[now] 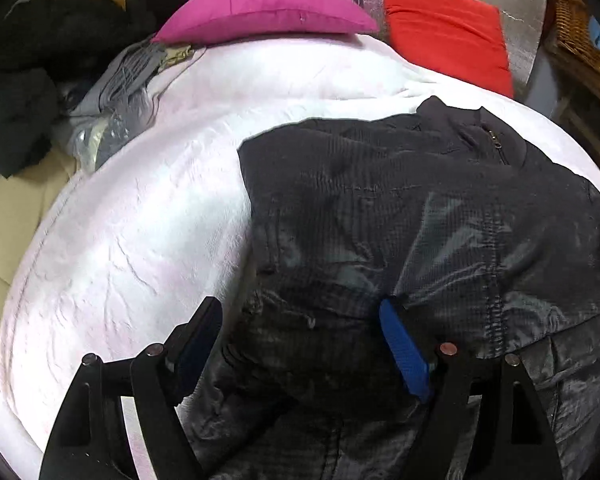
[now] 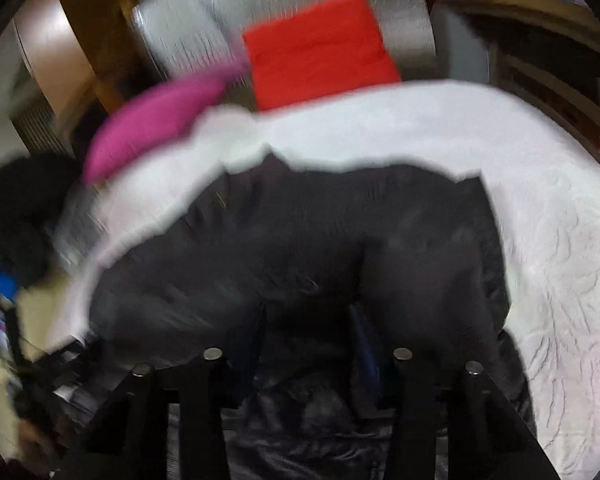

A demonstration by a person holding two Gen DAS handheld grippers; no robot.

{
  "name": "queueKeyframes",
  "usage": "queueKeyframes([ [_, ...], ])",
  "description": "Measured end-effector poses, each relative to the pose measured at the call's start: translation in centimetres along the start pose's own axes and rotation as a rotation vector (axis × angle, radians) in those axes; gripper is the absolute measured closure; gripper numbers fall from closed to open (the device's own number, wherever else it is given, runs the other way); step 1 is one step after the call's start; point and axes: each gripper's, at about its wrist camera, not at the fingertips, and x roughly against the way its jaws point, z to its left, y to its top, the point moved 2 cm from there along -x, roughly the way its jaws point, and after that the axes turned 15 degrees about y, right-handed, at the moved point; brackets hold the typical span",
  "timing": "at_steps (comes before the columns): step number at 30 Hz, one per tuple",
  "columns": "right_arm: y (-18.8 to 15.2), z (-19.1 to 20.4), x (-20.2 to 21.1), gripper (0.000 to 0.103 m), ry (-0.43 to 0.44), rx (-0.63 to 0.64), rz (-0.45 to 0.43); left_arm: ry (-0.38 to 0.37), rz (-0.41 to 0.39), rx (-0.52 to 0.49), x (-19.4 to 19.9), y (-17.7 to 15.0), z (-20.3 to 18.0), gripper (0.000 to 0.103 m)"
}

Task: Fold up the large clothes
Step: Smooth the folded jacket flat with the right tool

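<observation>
A large black quilted jacket [image 1: 380, 208] lies spread on a white blanket [image 1: 140, 220], its zip pocket toward the far side. My left gripper [image 1: 300, 308] hovers open over the jacket's near left edge; one finger is above the blanket and the blue-padded finger [image 1: 404, 344] is above the cloth, gripping nothing. The right wrist view is blurred by motion. There the jacket [image 2: 320, 232] fills the middle, and my right gripper [image 2: 308, 320] hangs close over it with its jaws apart. Dark fabric lies between and under the fingers, which do not visibly pinch it.
A pink cushion [image 1: 268, 12] and a red cushion [image 1: 448, 28] lie at the blanket's far edge. Grey clothes [image 1: 128, 80] and a dark pile [image 1: 20, 120] sit at the left. A wicker basket [image 1: 580, 36] stands at the right. Bare blanket [image 2: 540, 200] lies right of the jacket.
</observation>
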Motion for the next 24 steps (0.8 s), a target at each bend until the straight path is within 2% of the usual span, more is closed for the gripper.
queueKeyframes([
  [1,-0.6,-0.5,-1.1,0.058,-0.027,0.001,0.043,0.006,-0.008,-0.009,0.3,-0.1,-0.1,0.022],
  [4,-0.7,-0.6,-0.3,0.058,-0.017,-0.003,0.032,0.021,-0.026,-0.020,1.2,-0.2,-0.1,0.022],
  [8,-0.2,0.1,2.6,0.057,0.030,0.003,-0.075,0.033,-0.064,-0.024,3.1,-1.1,-0.4,0.022],
  [10,-0.2,0.8,3.2,0.049,0.064,0.025,-0.107,0.046,-0.080,-0.035,3.5,-1.3,-0.6,0.022],
  [11,-0.3,1.1,2.8,0.049,0.072,0.029,-0.104,0.051,-0.085,-0.039,3.2,-1.3,-0.6,0.022],
  [15,-1.3,1.3,-0.9,0.048,0.028,0.054,0.050,0.084,-0.106,-0.070,3.3,-1.3,-1.4,0.022],
  [18,-1.3,1.8,-0.9,0.049,0.002,0.104,0.059,0.089,-0.114,-0.076,3.1,-1.0,-1.2,0.022],
  [21,-0.6,1.7,1.0,0.049,0.084,0.057,-0.029,0.092,-0.119,-0.076,3.2,-1.1,-1.3,0.022],
  [24,0.0,1.6,1.9,0.049,0.090,0.055,-0.096,0.096,-0.124,-0.081,3.3,-1.1,-1.5,0.022],
])
